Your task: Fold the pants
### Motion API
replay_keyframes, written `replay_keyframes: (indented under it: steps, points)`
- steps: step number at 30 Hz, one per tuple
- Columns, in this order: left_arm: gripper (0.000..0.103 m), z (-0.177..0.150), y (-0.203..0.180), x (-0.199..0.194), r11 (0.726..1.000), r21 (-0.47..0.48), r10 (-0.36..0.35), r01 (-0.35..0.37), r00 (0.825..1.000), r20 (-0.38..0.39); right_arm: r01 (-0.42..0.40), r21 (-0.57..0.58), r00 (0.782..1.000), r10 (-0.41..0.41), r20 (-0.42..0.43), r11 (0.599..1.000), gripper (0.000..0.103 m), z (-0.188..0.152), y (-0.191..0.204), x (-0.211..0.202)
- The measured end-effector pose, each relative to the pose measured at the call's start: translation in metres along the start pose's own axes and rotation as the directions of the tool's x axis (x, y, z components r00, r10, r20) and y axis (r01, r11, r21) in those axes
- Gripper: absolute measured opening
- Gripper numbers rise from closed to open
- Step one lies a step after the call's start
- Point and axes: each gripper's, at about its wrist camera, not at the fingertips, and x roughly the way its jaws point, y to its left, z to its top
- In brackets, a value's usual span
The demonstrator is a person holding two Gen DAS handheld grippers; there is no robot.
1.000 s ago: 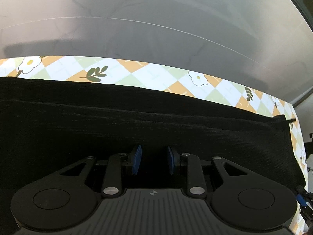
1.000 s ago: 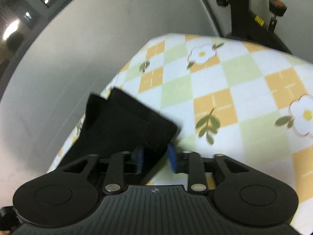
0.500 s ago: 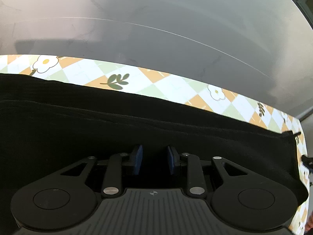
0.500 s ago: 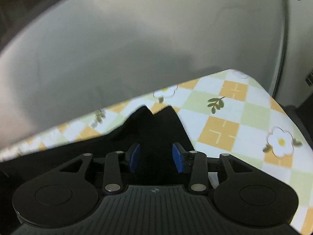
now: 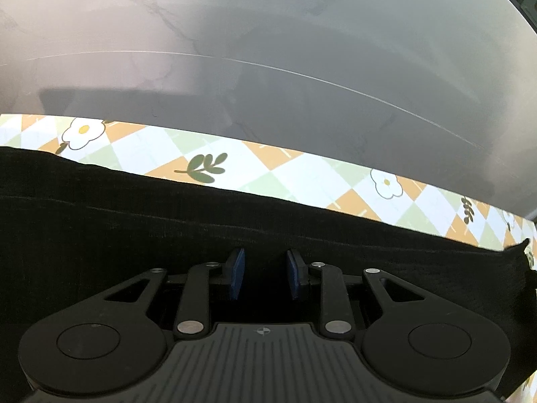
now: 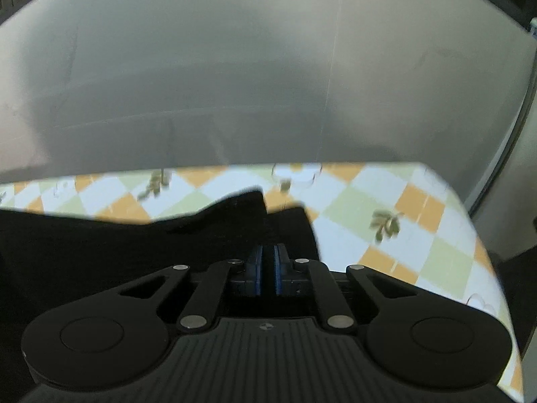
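Black pants [image 5: 201,235] lie stretched across a checked, flowered tablecloth [image 5: 302,174]. My left gripper [image 5: 265,273] hovers over the middle of them. Its blue pads stand apart with dark cloth beneath, and nothing shows them pressing on it. In the right wrist view the pants [image 6: 134,241] end in two raised leg tips near the table's right end. My right gripper [image 6: 267,263] is shut there, its pads together on the edge of the black cloth.
The tablecloth [image 6: 419,235] runs on to the right of the leg ends up to a rounded table corner. A grey floor [image 5: 268,50] lies beyond the far table edge in both views.
My right gripper swung round and rolled from the bare cloth side onto the leg ends, then shut its pads on the fabric. The left gripper kept its place and its gap.
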Motion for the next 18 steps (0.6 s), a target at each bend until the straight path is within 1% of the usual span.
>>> replay_keyframes:
  steps: [2, 4, 7, 9, 10, 11, 13, 14, 16, 18]
  points:
    - [0.029, 0.001, -0.003, 0.003, 1.000, 0.007, 0.008, -0.008, 1.000, 0.007, -0.004, 0.007, 0.999, 0.003, 0.048, 1.000, 0.007, 0.004, 0.000, -0.007]
    - [0.029, 0.000, -0.007, 0.003, 0.999, 0.025, 0.024, -0.025, 1.000, 0.019, -0.005, 0.010, 0.998, 0.004, 0.063, 1.000, 0.007, 0.006, -0.001, -0.004]
    - [0.029, 0.000, -0.009, 0.004, 0.999, 0.025, 0.044, -0.044, 0.998, 0.034, -0.006, 0.016, 1.000, 0.006, 0.019, 1.000, 0.007, 0.006, -0.003, 0.017]
    - [0.029, 0.000, -0.010, 0.005, 0.998, 0.021, 0.052, -0.052, 0.998, 0.036, -0.021, 0.025, 1.000, 0.022, -0.020, 0.999, 0.008, 0.004, -0.005, 0.030]
    - [0.029, 0.000, -0.010, 0.005, 0.998, 0.022, 0.054, -0.054, 0.998, 0.037, -0.031, 0.028, 0.999, 0.032, -0.011, 0.999, 0.010, 0.004, -0.007, 0.030]
    - [0.029, 0.000, -0.010, 0.005, 0.998, 0.021, 0.053, -0.054, 0.998, 0.038, -0.053, 0.039, 0.998, 0.054, -0.013, 0.998, 0.015, 0.006, -0.011, 0.030]
    - [0.029, -0.001, -0.008, 0.004, 0.999, 0.017, 0.048, -0.049, 0.998, 0.041, -0.094, 0.062, 0.995, 0.095, -0.013, 0.994, 0.022, 0.006, -0.022, 0.030]
    - [0.029, -0.001, -0.008, 0.004, 0.999, 0.016, 0.045, -0.046, 0.998, 0.042, -0.115, 0.066, 0.993, 0.116, -0.011, 0.991, 0.030, 0.006, -0.027, 0.029]
    - [0.029, -0.002, -0.007, 0.003, 0.999, 0.011, 0.043, -0.043, 0.998, 0.042, -0.151, 0.057, 0.988, 0.152, -0.013, 0.987, 0.032, 0.006, -0.030, 0.032]
    - [0.029, -0.003, -0.006, 0.000, 0.999, 0.005, 0.040, -0.040, 0.998, 0.043, -0.181, 0.024, 0.983, 0.182, -0.022, 0.983, 0.033, 0.007, -0.027, 0.037]
